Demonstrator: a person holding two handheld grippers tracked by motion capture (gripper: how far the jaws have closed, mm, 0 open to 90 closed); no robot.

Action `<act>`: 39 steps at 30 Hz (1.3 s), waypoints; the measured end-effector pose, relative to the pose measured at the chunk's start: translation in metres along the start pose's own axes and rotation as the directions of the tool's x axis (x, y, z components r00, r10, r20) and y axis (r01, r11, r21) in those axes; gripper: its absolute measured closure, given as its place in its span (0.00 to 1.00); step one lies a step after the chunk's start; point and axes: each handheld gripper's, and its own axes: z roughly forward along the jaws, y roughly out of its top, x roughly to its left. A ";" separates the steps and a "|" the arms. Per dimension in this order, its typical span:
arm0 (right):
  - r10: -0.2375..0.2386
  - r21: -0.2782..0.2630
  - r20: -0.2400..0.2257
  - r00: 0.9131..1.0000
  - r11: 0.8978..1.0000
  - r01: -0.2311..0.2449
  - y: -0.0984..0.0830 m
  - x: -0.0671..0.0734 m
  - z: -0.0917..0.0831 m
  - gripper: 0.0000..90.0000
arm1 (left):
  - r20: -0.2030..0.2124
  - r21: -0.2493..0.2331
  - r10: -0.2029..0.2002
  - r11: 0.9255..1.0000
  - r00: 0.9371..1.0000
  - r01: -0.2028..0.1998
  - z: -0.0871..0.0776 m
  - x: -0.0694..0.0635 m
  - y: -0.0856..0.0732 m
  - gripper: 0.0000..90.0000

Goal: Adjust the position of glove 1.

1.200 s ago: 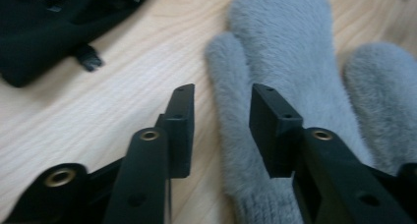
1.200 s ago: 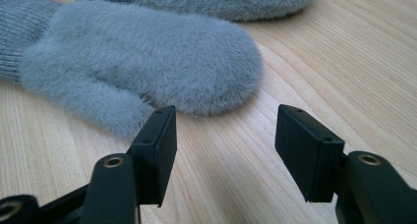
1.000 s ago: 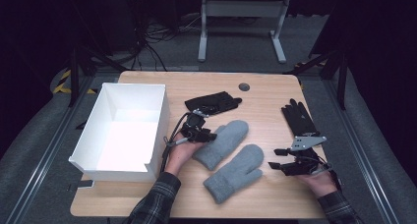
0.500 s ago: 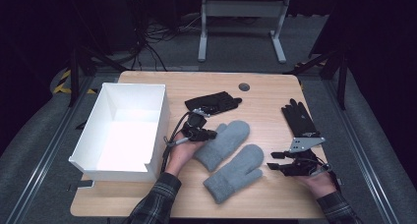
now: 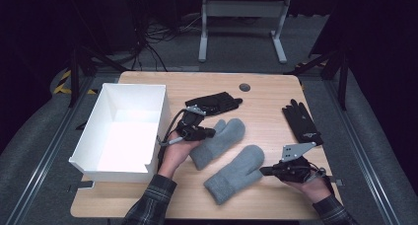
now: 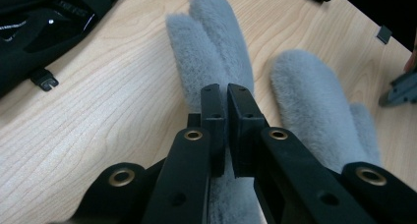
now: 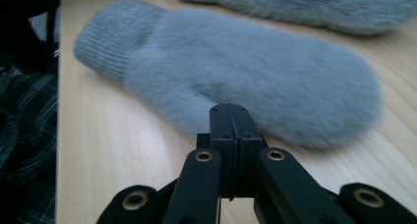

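Two fluffy grey mittens lie mid-table. My left gripper [image 5: 209, 132] hovers low over the upper mitten [image 5: 219, 138], its jaws shut but for a sliver, with nothing visibly pinched. In the left gripper view the left gripper [image 6: 226, 94] points along that upper mitten [image 6: 211, 42], and the second mitten [image 6: 314, 101] lies to the right. My right gripper [image 5: 263, 170] is shut, its tips just short of the lower mitten [image 5: 236, 173] at its right edge. The right gripper view shows the right gripper [image 7: 229, 111] nearly touching the lower mitten [image 7: 255, 71].
A white open box [image 5: 128, 94] stands at the table's left. One black glove [image 5: 214, 102] lies just behind my left gripper, also seen as the black glove [image 6: 39, 22]. Another black glove [image 5: 300, 121] lies at the right. A cable hole [image 5: 244, 87] sits near the far edge.
My right gripper has edged slightly left toward the lower mitten. The left gripper and both mittens have stayed put.
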 end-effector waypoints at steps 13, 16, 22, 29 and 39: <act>-0.070 0.099 -0.146 0.987 0.991 0.085 0.011 0.030 0.045 1.00 | -0.014 -0.003 0.020 1.000 1.000 -0.020 -0.010 -0.013 0.000 0.97; -0.080 0.110 -0.146 0.986 0.989 0.096 0.015 0.032 0.056 1.00 | -0.018 0.000 0.021 1.000 1.000 -0.021 -0.010 -0.015 0.001 0.97; -0.080 0.109 -0.114 0.990 0.990 0.092 0.022 0.025 0.065 1.00 | -0.018 -0.002 0.025 1.000 1.000 -0.025 -0.014 -0.023 0.002 0.97; -0.063 0.104 -0.082 0.995 0.992 0.072 0.027 0.015 0.070 1.00 | -0.013 -0.005 0.023 1.000 1.000 -0.023 -0.017 -0.032 0.005 0.97; -0.061 0.098 -0.053 0.997 0.993 0.066 0.036 0.005 0.079 1.00 | 0.022 0.022 0.032 0.999 0.999 -0.033 -0.009 -0.050 0.008 0.96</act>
